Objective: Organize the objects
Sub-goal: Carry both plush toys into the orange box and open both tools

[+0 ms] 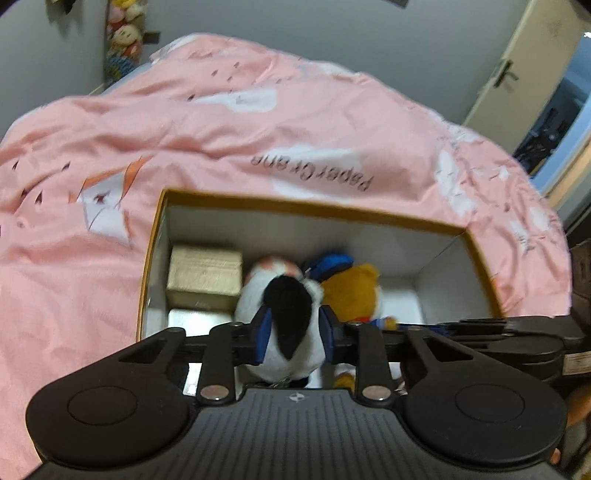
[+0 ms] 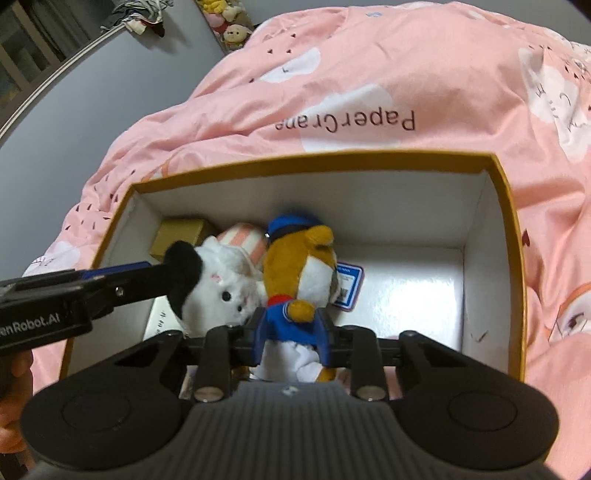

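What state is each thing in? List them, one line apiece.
Left gripper: shut on the white plush toy with black ear.
Right gripper: shut on the orange plush bear in blue sailor suit.
Orange-rimmed cardboard box: open, no lid in view, resting on the pink printed duvet.
Small tan carton: closed, inside the box's left corner.

A bed (image 1: 258, 122) under a rumpled pink duvet (image 2: 388, 85) printed with white clouds fills the room. Grey walls (image 1: 332, 26) surround it. A cream door (image 1: 517, 74) with dark handle stands open. Plush toys (image 1: 123, 33) hang on the wall.
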The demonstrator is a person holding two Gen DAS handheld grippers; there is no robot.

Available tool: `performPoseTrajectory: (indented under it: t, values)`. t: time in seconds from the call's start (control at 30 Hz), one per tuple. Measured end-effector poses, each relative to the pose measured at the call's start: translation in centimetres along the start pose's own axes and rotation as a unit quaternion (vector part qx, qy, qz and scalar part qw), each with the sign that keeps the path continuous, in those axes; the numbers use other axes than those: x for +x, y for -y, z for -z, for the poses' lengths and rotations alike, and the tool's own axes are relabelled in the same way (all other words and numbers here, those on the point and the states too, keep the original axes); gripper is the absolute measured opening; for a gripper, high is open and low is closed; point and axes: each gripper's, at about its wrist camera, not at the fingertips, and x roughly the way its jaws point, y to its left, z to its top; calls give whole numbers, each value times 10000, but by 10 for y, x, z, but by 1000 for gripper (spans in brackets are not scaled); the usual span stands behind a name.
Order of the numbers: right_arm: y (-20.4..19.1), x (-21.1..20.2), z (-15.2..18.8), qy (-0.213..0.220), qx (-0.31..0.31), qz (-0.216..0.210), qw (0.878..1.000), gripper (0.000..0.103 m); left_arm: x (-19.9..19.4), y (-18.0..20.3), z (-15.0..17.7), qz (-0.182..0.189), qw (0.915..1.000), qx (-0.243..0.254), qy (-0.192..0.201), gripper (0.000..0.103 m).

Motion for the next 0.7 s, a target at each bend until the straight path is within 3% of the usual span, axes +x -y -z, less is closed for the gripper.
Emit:
performPoseTrajectory:
  t: [0.17,0.4,0.57,0.7]
  values:
    - [1,13,-1,-77,249,-236,9994,19,14,-10,7,-59,9999,-134,-85,27]
    - [-9,5,0,-39,-17,-126,9999,19,9,-12,8,-50,9997,-208,-93,33]
    - [-24,-52,15,650,-504,-24,9966,22,-41,8,18,79,9972,102,743,33]
    - [-34,-110,43,1274,-777,36,9888,39,-85,37,42,279,9876,656,1398,35]
